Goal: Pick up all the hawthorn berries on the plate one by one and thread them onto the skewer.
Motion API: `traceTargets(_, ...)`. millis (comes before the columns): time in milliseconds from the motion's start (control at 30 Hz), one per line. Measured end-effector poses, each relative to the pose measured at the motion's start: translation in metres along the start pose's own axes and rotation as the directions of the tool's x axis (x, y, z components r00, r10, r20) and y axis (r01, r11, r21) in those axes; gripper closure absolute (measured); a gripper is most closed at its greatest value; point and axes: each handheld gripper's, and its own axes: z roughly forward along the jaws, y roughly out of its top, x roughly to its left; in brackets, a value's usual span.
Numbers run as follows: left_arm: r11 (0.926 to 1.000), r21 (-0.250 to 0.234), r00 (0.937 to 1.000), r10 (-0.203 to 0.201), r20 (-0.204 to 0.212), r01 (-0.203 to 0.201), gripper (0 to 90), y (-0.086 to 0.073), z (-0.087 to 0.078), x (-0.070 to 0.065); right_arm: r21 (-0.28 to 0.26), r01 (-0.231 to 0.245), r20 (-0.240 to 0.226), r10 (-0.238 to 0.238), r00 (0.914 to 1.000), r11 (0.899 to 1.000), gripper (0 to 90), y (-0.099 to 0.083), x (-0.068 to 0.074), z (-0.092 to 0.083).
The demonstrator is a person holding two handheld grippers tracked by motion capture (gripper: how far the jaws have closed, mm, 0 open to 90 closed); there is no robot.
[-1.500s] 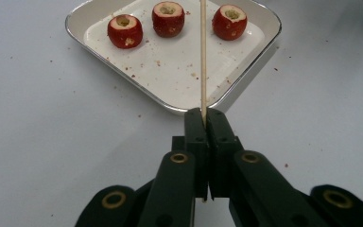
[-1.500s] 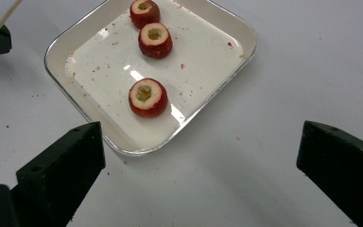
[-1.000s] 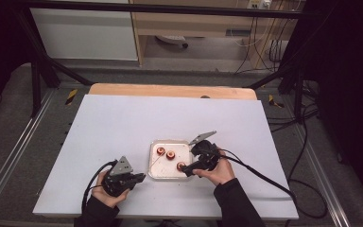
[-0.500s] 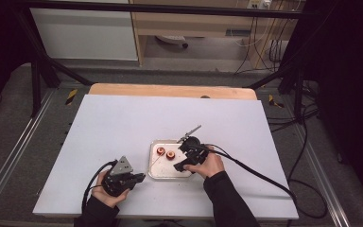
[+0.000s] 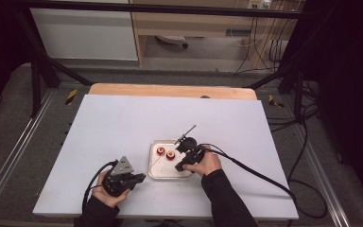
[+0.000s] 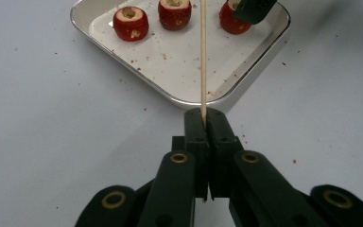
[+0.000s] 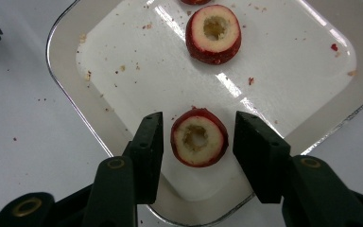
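Two grippers worked at a small tray of cored red fruits on the white surface [image 5: 123, 123]

At the left, the left gripper [image 6: 203, 120] rested near the front edge of the surface, its jaws pressed together on a thin wooden skewer [image 6: 203, 52] that reached forward over the rim of the metal tray [image 6: 246, 80]; in the left gripper view three cored fruits lay along the tray's far side. To the right, the right gripper [image 7: 196, 142] hung over the tray, its jaws spread on either side of one cored fruit [image 7: 199, 137] without touching it, while a second fruit [image 7: 213, 33] lay farther in on the tray's crumb-flecked floor
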Motion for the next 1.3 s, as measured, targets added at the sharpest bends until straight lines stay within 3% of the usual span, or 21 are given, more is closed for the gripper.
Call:
traceTargets(500,1.0000,0.002,1.0000,0.002,-0.002,-0.002,88.5,0.000,0.000,0.000,0.036,-0.042,-0.018,0.043,0.9989,0.998,60.5,0.002,-0.003,0.004)
traceTargets(700,1.0000,-0.007,1.0000,0.003,-0.004,-0.003,88.5,0.000,-0.001,-0.001,-0.007,-0.055,-0.030,0.054,0.9981,0.998,60.8,0.001,-0.003,-0.005)
traceTargets(867,0.9999,-0.017,1.0000,0.003,-0.008,-0.003,88.5,0.001,-0.002,-0.002,-0.102,-0.101,-0.048,0.096,0.9942,0.990,60.9,0.000,-0.002,-0.021)
traceTargets(933,0.9998,-0.021,0.9999,0.002,-0.011,-0.002,88.5,0.001,-0.002,-0.002,-0.114,-0.103,-0.049,0.098,0.9940,0.988,60.9,0.000,-0.002,-0.024)
traceTargets(1100,0.9994,-0.032,0.9997,-0.008,-0.022,0.008,88.5,0.001,-0.003,-0.002,-0.208,-0.138,-0.086,0.123,0.9888,0.968,61.0,-0.004,-0.003,-0.032)
traceTargets(1300,0.9988,-0.042,0.9992,-0.025,-0.032,0.024,88.5,0.001,-0.004,-0.003,-0.331,-0.186,-0.130,0.150,0.9801,0.925,61.0,-0.014,-0.008,-0.035)
